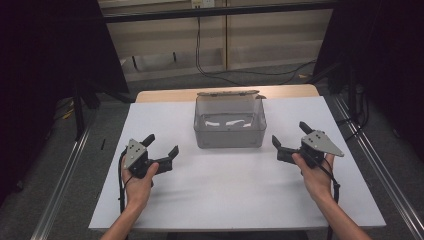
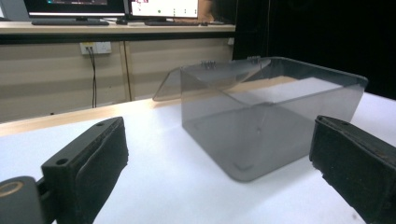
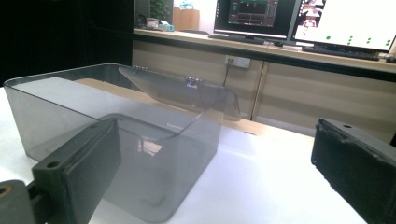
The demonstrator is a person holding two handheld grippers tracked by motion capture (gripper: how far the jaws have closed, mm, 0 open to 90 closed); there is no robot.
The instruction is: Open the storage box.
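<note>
Both hands rest low on the white surface; left gripper and right gripper, fingers spread and empty, flank the centred clear box, lid hinged back, presumably for access.

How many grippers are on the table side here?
2: the left gripper left of the clear box, the right gripper right of it, both open, empty.

This is a lab or recording workspace. Beyond the left gripper and the right gripper, a long wooden counter carries lit computer monitors and a keyboard. A white wall socket with a black cable sits beneath it, and black curtains flank the white-topped table.
</note>
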